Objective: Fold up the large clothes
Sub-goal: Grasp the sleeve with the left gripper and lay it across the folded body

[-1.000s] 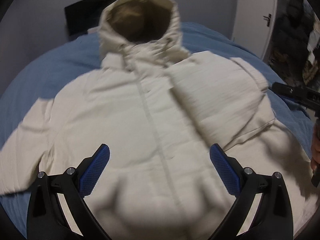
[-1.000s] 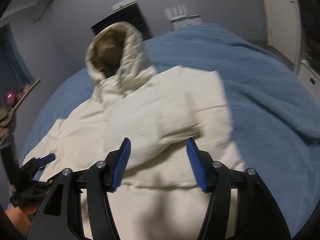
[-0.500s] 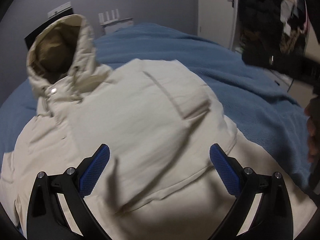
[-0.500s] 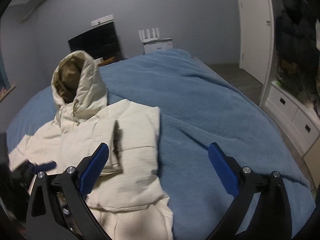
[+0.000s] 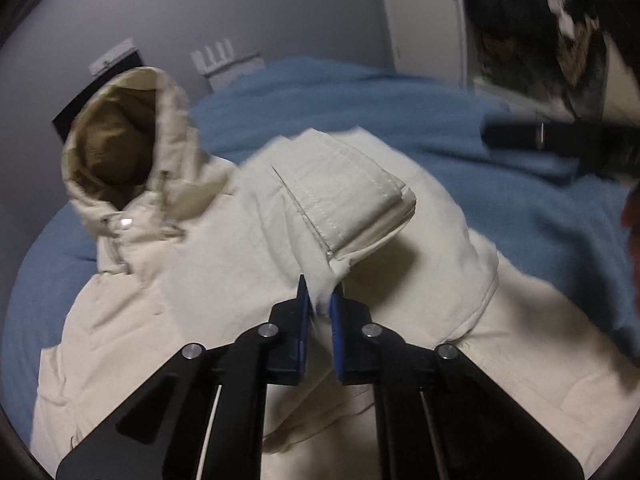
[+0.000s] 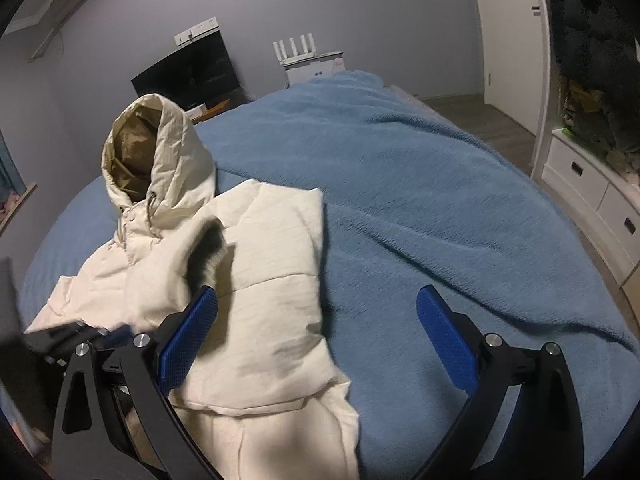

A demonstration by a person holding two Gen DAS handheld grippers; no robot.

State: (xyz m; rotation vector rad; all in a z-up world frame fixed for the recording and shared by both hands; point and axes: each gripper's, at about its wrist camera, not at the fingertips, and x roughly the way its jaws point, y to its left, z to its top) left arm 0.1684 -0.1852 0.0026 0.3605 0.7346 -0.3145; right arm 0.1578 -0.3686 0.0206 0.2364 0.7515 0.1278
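Left claw [image 5: 320, 312] clamped on cream hooded jacket [image 5: 248, 264] sleeve cuff; right claw [image 6: 316, 340] spread wide, empty.

Your cream hooded puffer jacket [image 6: 256, 280] lies on the blue fleece blanket [image 6: 420, 200], hood twd the dark TV screen [image 6: 188, 72] behind; white drawer unit [image 6: 592, 188] at right.

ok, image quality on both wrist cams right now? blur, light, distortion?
Left wrist view: dim light, motion smear on the blanket and the right gripper; the jacket cuff by the left gripper stays sharp. Right wrist view: mostly crisp, one smeared patch on the folded sleeve. Both: fisheye bending and dark corners.
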